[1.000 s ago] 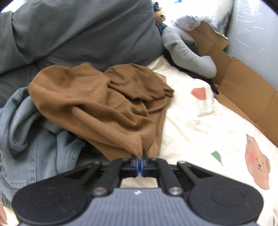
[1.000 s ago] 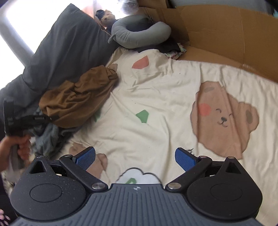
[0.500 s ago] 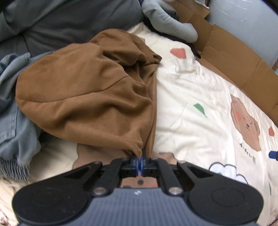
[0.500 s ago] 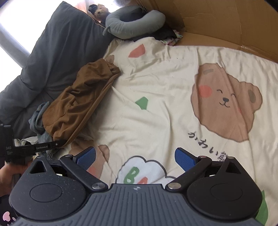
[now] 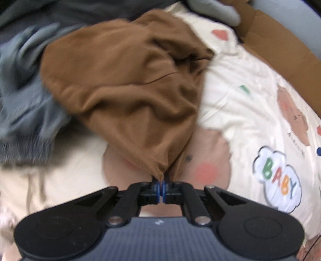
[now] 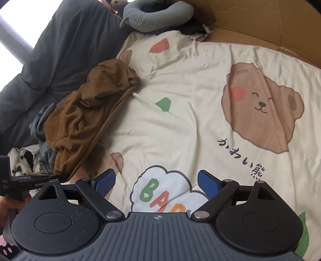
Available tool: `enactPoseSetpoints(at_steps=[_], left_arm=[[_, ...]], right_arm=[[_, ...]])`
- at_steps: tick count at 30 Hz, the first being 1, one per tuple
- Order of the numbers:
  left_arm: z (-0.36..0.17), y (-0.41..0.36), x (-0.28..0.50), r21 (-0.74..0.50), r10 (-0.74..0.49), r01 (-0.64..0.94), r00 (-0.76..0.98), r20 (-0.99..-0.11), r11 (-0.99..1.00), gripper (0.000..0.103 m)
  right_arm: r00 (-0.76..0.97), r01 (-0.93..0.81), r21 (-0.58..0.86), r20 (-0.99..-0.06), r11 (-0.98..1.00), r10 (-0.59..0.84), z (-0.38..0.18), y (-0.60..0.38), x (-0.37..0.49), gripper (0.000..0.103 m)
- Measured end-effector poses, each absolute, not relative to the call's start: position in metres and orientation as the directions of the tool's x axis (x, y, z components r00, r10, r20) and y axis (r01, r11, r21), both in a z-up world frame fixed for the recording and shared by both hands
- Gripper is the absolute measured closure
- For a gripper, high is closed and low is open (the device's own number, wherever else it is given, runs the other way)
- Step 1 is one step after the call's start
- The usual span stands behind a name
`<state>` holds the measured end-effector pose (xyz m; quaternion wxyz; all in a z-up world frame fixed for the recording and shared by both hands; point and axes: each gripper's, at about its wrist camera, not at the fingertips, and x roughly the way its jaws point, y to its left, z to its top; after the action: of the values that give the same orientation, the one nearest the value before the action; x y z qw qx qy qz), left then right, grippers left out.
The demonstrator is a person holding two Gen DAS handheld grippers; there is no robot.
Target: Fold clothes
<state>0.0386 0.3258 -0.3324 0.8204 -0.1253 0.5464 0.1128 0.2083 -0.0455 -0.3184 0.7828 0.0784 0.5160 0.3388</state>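
A crumpled brown garment [image 5: 128,84] lies on a cream bedsheet [image 5: 250,84] with bear prints. My left gripper [image 5: 161,185] is shut on the garment's near edge, which stretches toward me. In the right wrist view the same brown garment [image 6: 88,118] lies at the left, with the left gripper [image 6: 58,176] at its lower end. My right gripper [image 6: 156,183] is open and empty above the sheet [image 6: 190,104], over a "BABY" cloud print.
A blue-grey denim garment [image 5: 26,96] lies left of the brown one. A dark grey duvet [image 6: 60,52] is piled at the far left. A grey neck pillow [image 6: 156,18] and cardboard panels [image 6: 260,22] border the bed's far side.
My left gripper has pulled the brown garment toward me across the sheet, away from the duvet and off the denim. My right gripper has shifted forward over the sheet, still open.
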Motion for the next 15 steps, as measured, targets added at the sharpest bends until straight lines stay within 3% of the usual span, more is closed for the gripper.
enactPoseSetpoints(at_steps=[15], left_arm=[[-0.328, 0.362, 0.013, 0.0, 0.089, -0.315, 0.269, -0.959, 0.949, 0.098]], right_arm=[[0.233, -0.468, 0.423, -0.788, 0.776, 0.57, -0.322, -0.045, 0.204, 0.015]])
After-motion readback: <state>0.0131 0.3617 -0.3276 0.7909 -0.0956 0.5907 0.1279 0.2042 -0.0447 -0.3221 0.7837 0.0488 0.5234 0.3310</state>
